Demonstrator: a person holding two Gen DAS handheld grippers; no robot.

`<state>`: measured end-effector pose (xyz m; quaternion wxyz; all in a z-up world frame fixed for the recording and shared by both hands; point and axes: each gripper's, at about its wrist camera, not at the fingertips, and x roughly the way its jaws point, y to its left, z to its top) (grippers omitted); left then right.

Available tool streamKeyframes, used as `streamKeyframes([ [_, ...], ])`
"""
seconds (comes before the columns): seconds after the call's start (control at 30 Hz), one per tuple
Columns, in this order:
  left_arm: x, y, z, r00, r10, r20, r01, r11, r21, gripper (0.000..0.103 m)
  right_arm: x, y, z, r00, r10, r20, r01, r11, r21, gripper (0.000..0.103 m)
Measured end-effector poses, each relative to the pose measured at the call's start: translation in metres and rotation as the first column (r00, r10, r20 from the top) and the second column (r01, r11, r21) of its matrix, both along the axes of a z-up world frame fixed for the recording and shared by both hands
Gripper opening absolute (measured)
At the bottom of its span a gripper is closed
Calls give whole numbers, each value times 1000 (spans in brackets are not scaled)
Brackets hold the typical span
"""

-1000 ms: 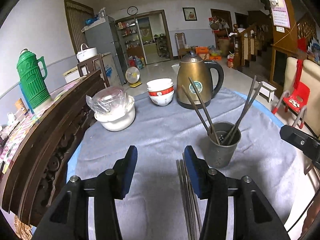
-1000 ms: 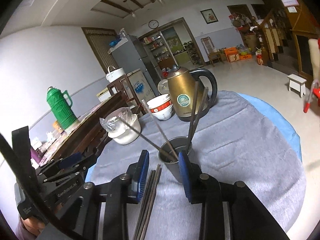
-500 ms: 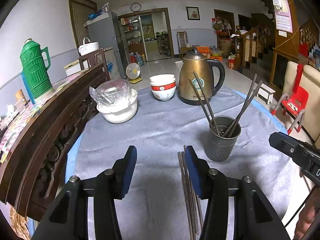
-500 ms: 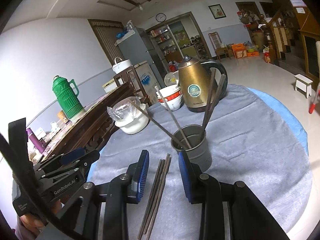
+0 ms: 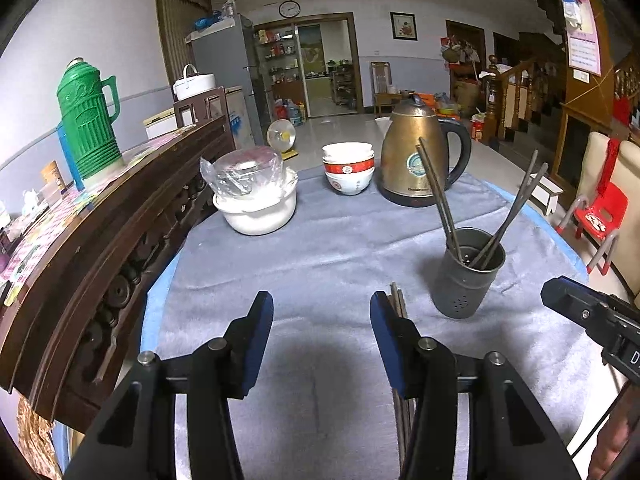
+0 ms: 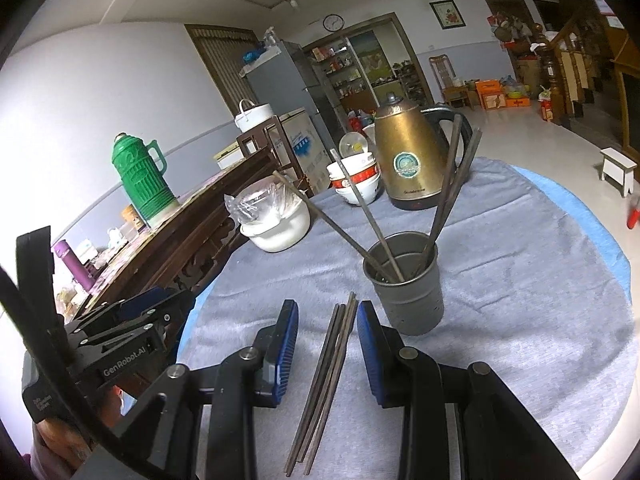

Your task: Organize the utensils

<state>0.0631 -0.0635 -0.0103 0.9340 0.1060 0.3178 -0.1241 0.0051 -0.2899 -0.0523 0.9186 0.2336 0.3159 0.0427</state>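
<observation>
A grey metal utensil cup (image 5: 468, 276) (image 6: 406, 284) stands on the grey cloth with several dark chopsticks (image 5: 436, 196) (image 6: 452, 188) leaning in it. More dark chopsticks (image 6: 326, 376) lie loose on the cloth left of the cup; in the left wrist view the loose chopsticks (image 5: 397, 300) are mostly hidden behind my right finger. My right gripper (image 6: 327, 340) is open and empty, its jaws either side of the loose chopsticks, above them. My left gripper (image 5: 321, 332) is open and empty over bare cloth, left of the chopsticks.
A brass kettle (image 5: 416, 156), stacked bowls (image 5: 349, 172) and a white pot with plastic-wrapped glass lid (image 5: 256, 196) stand at the table's back. A carved wooden sideboard (image 5: 100, 232) with a green thermos (image 5: 88, 120) runs along the left. The table edge (image 6: 600, 216) curves at right.
Both grippers have drawn back and risen from the cup. The right gripper's jaws have opened wider and now straddle the loose chopsticks.
</observation>
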Motion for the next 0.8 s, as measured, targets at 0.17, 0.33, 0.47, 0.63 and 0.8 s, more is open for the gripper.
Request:
streamKeyframes([
  [0.17, 4, 5, -5, 1000, 6, -17, -6, 1000, -4, 52, 3, 5, -3, 1000, 13, -11, -13, 1000, -1, 35],
  [0.33, 24, 11, -23, 991, -22, -132, 14, 998, -57, 60, 7, 8, -12, 999, 26, -38, -25, 1000, 3, 35],
  [0.47, 51, 19, -54, 957, -53, -286, 15, 991, -132, 60, 11, 7, -27, 996, 27, -82, -26, 1000, 13, 35],
  [0.63, 75, 16, -92, 912, -74, -403, 4, 985, -173, 60, 12, 5, -49, 989, 29, -142, -27, 1000, 17, 35],
  [0.8, 86, -2, -110, 899, -117, -422, 44, 983, -179, 60, 14, 0, -67, 982, 29, -189, -23, 999, 34, 35],
])
